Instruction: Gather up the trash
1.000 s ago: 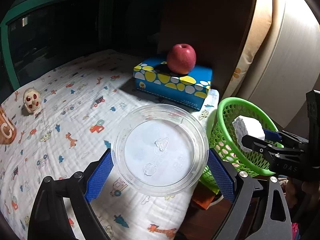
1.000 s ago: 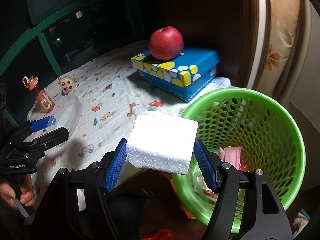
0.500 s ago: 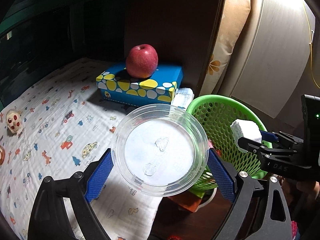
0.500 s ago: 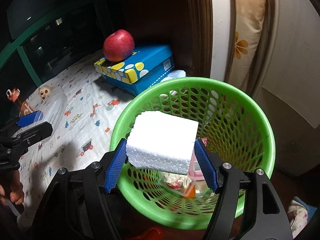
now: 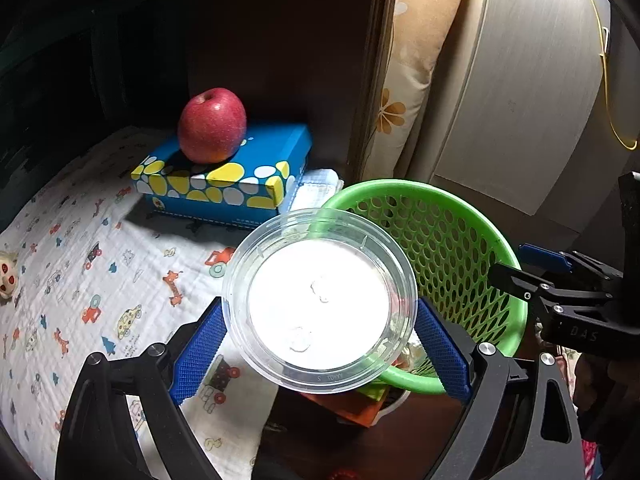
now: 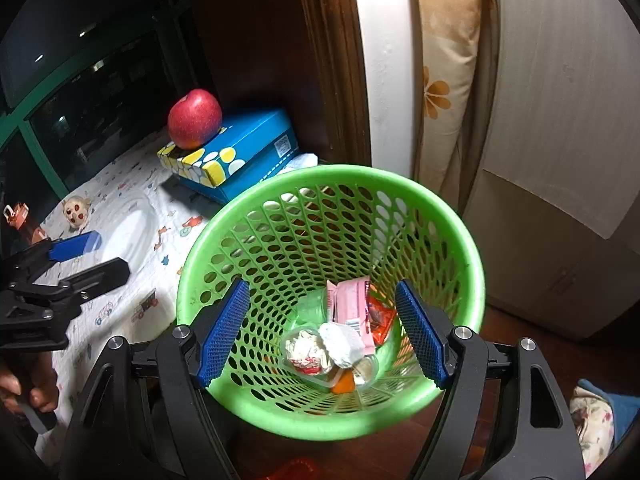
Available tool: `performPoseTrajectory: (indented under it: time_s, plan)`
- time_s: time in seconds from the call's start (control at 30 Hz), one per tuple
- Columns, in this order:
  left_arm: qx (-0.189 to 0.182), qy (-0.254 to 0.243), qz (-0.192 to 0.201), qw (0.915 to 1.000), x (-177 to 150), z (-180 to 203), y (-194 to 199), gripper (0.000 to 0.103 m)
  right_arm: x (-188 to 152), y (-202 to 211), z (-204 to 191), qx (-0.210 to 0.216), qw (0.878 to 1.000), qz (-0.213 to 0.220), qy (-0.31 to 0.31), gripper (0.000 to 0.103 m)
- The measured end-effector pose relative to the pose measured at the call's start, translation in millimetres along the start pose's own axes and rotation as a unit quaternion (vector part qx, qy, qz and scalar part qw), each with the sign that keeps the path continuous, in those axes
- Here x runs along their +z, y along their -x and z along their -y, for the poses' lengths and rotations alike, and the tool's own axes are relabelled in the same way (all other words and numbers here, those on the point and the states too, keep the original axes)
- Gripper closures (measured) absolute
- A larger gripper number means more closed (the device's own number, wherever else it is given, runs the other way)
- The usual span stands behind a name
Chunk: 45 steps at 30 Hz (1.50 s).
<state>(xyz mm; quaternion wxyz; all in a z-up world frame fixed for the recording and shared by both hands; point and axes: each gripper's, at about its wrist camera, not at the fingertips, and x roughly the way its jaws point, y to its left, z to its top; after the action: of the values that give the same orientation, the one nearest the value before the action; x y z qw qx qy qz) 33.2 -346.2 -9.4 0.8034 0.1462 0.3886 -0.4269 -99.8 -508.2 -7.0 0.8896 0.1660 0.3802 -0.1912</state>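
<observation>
A clear round plastic lid (image 5: 320,304) sits clamped between the blue pads of my left gripper (image 5: 320,320), held above the table edge just left of the green mesh basket (image 5: 400,186). From the right wrist that lid (image 6: 132,228) and the left gripper (image 6: 96,258) show at the far left. My right gripper (image 6: 322,296) hangs over the basket (image 6: 332,170), its jaws opening with nothing between them. Wrappers and a white lump (image 6: 342,344) lie on the basket's bottom. The right gripper (image 5: 520,266) also shows at the right of the left wrist view.
A red apple (image 5: 212,126) rests on a blue and yellow tissue box (image 5: 240,184) at the back of the cartoon-print cloth (image 5: 80,280). A small skull-like toy (image 6: 76,210) and a bottle (image 6: 20,216) stand far left. A floral curtain (image 6: 436,92) and a pale cabinet (image 6: 560,160) rise behind the basket.
Both grippers moved right, toward the basket. The white foam block that the right gripper held is gone from its jaws, which stand wider. The left gripper still holds the lid.
</observation>
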Motion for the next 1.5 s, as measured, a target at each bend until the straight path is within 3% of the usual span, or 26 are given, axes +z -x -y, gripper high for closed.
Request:
performPoseTrajectory:
  time_s: [0.43,0.77,1.17,1.5]
  plan:
    - [-0.027,-0.032,-0.028,0.9988,7,40,-31,0.013,-10,30,22,0.000,1.000,0.018,-0.014,0.025]
    - [-0.035,-0.015,-0.023,0.9990,2,32,-21,0.010,-16,35,21,0.014,0.999,0.019,-0.024,0.024]
    - [0.038,0.052,-0.001,0.9979,-16,-36,30,0.009,-18,33,-34,0.057,0.998,0.019,0.007,0.021]
    - [0.126,0.095,0.031,0.9869,-42,-94,86,0.008,-17,27,-98,0.092,0.995,0.016,0.043,0.016]
